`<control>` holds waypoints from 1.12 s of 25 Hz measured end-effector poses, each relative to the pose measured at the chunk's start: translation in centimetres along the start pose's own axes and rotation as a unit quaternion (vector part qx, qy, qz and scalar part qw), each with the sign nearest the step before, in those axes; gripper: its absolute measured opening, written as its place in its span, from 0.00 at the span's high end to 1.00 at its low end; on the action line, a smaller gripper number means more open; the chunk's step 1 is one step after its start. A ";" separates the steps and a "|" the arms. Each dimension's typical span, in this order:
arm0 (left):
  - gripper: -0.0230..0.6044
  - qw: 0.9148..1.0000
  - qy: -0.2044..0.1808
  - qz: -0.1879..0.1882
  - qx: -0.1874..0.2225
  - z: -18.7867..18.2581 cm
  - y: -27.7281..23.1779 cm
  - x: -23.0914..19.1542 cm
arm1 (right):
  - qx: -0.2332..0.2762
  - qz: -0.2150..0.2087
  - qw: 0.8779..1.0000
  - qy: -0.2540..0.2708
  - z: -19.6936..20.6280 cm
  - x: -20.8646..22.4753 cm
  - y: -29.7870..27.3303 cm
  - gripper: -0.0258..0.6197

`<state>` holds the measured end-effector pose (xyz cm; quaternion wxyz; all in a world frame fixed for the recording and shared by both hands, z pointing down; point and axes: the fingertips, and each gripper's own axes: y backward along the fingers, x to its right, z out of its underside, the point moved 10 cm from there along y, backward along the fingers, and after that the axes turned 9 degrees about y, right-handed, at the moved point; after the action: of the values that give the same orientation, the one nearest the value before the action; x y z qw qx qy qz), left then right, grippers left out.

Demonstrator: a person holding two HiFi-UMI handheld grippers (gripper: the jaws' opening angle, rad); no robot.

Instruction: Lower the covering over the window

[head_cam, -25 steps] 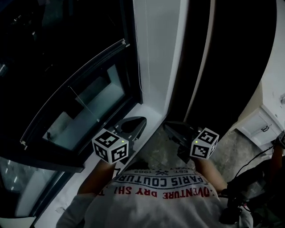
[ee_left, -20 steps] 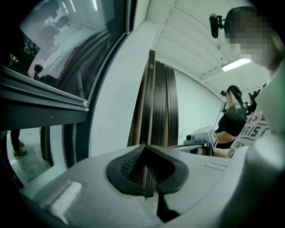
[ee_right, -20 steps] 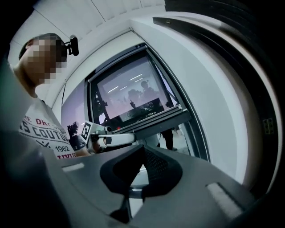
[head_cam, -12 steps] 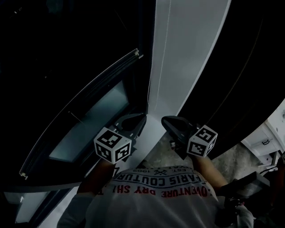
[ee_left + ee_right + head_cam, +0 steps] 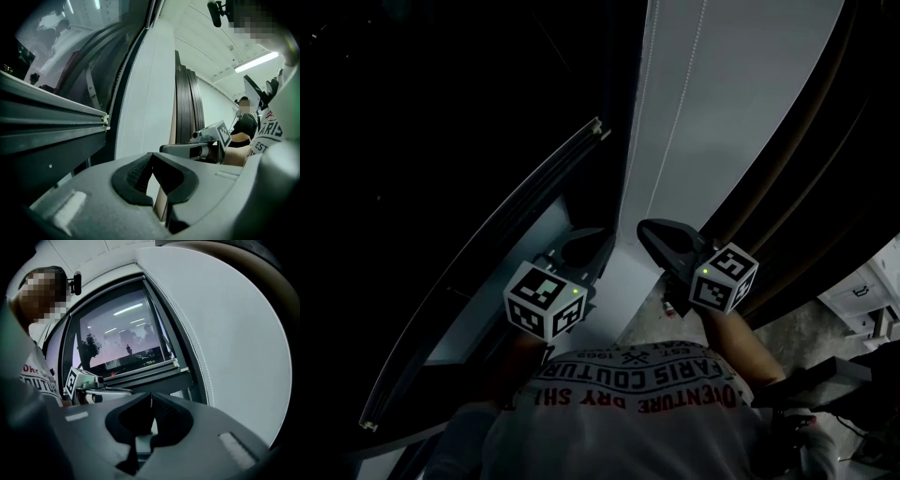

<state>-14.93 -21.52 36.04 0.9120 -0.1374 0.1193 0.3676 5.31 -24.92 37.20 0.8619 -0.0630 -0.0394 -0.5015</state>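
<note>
The dark window [image 5: 441,169] fills the left of the head view, and a grey rail [image 5: 492,246] with a pale end cap crosses it. The same rail [image 5: 145,373] shows in the right gripper view under the lit glass [image 5: 122,341]. Two thin bead cords [image 5: 673,141] hang down a white wall strip [image 5: 722,112] right of the window. My left gripper [image 5: 584,244] is shut and holds nothing, close to the window's right edge. My right gripper [image 5: 651,232] is shut and empty too, its tip in front of the white strip. Neither touches a cord.
Dark vertical panels [image 5: 811,187] stand right of the white strip. A white cabinet [image 5: 872,305] sits at the far right on the speckled floor [image 5: 811,333]. Another person [image 5: 246,124] sits in the background of the left gripper view.
Both grippers have travelled along the window towards the white strip, which now looms larger with its cords. The lighter lower glass has slid out of view. Both jaws stayed shut.
</note>
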 end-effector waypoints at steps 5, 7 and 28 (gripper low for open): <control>0.96 1.000 -0.015 0.012 0.002 -0.4 -0.9 -1.4 | -0.003 0.047 0.999 0.018 -0.2 1.6 -2.3 0.92; 0.96 1.000 -0.016 0.015 0.002 -0.4 -1.4 -2.0 | -0.001 0.067 0.997 0.034 -0.8 2.5 -3.3 0.87; 0.96 0.998 0.008 0.052 -0.039 1.7 -4.5 -5.9 | 0.015 0.211 0.971 0.108 -4.7 10.8 -12.9 0.64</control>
<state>-15.74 -27.83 40.23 0.8846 -0.1696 0.1192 0.4177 -0.60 -41.22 34.86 0.9483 -0.0019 0.0605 -0.3116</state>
